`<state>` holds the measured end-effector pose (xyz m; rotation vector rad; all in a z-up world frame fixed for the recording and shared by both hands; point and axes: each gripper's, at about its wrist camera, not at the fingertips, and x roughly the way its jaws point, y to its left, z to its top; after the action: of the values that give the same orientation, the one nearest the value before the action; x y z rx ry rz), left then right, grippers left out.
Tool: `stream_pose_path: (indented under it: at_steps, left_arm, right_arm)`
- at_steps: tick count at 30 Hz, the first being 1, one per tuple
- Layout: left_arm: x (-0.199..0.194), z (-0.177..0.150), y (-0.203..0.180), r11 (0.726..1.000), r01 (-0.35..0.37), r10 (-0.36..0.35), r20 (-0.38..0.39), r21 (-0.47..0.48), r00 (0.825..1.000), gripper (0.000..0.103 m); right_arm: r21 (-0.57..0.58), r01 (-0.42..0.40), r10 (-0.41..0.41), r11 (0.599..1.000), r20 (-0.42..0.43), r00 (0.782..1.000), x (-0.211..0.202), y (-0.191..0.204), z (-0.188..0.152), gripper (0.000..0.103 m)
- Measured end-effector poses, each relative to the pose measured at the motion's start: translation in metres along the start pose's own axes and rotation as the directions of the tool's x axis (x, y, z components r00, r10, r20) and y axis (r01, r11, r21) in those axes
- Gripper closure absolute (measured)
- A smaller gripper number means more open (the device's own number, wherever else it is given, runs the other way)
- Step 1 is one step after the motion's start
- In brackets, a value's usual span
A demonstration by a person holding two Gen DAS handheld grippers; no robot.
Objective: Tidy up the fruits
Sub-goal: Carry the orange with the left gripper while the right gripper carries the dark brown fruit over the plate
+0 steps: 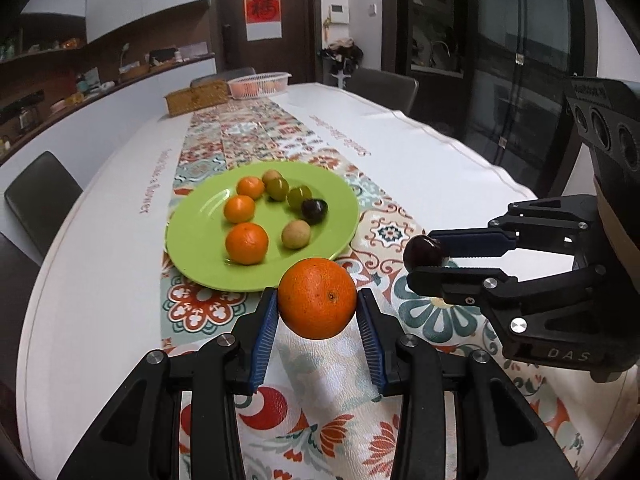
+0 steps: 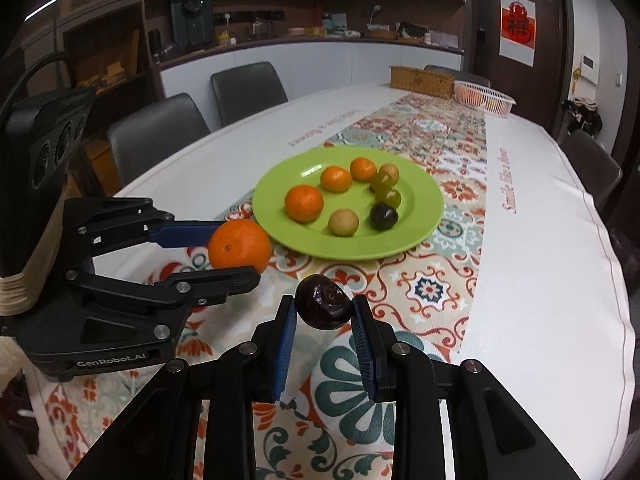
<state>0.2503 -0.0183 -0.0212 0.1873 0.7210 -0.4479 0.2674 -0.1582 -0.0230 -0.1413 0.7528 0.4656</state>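
Note:
My left gripper [image 1: 317, 300] is shut on a large orange [image 1: 317, 298], held just above the table in front of the green plate [image 1: 340, 236]. It also shows in the right wrist view [image 2: 240, 250]. My right gripper [image 2: 324, 304] is shut on a dark plum [image 2: 324, 301], to the right of the orange; it shows in the left wrist view [image 1: 424, 251] too. The plate [image 2: 424, 216] holds three small oranges, two green grapes, two tan fruits and a dark plum [image 2: 383, 216].
The table has a patterned runner [image 1: 400, 224] on a white cloth. A wicker box [image 1: 196, 98] and a white basket [image 1: 260, 84] of fruit stand at the far end. Grey chairs [image 2: 152, 136] line the table's sides.

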Motion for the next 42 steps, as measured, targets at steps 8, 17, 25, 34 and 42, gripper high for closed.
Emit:
stream_pose_path:
  at_steps: [8, 17, 25, 34, 42]
  left_arm:
    - [-0.023, 0.006, 0.005, 0.999, -0.038, 0.04, 0.056, -0.033, 0.998, 0.064]
    - [-0.034, 0.019, 0.019, 0.995, -0.08, 0.086, 0.103, -0.062, 0.991, 0.064]
    - [-0.031, 0.029, 0.032, 0.993, -0.102, 0.109, 0.11, -0.064, 0.988, 0.064]
    - [-0.014, 0.042, 0.05, 0.99, -0.109, 0.117, 0.094, -0.084, 0.989, 0.064]
    - [0.008, 0.051, 0.064, 0.992, -0.087, 0.093, 0.058, -0.096, 0.994, 0.064]
  right_arm:
    - [0.011, 0.008, -0.009, 1.0, 0.063, 0.998, -0.018, 0.006, 0.012, 0.074]
    - [0.022, 0.023, -0.026, 0.999, 0.111, 0.993, -0.019, 0.008, 0.032, 0.074]
    - [0.026, 0.03, -0.033, 0.999, 0.126, 0.991, -0.011, 0.007, 0.047, 0.074]
    - [0.02, 0.041, -0.043, 0.999, 0.122, 0.992, 0.009, 0.002, 0.066, 0.074]
    - [0.027, 0.047, -0.049, 0.999, 0.09, 0.995, 0.031, -0.008, 0.081, 0.074]
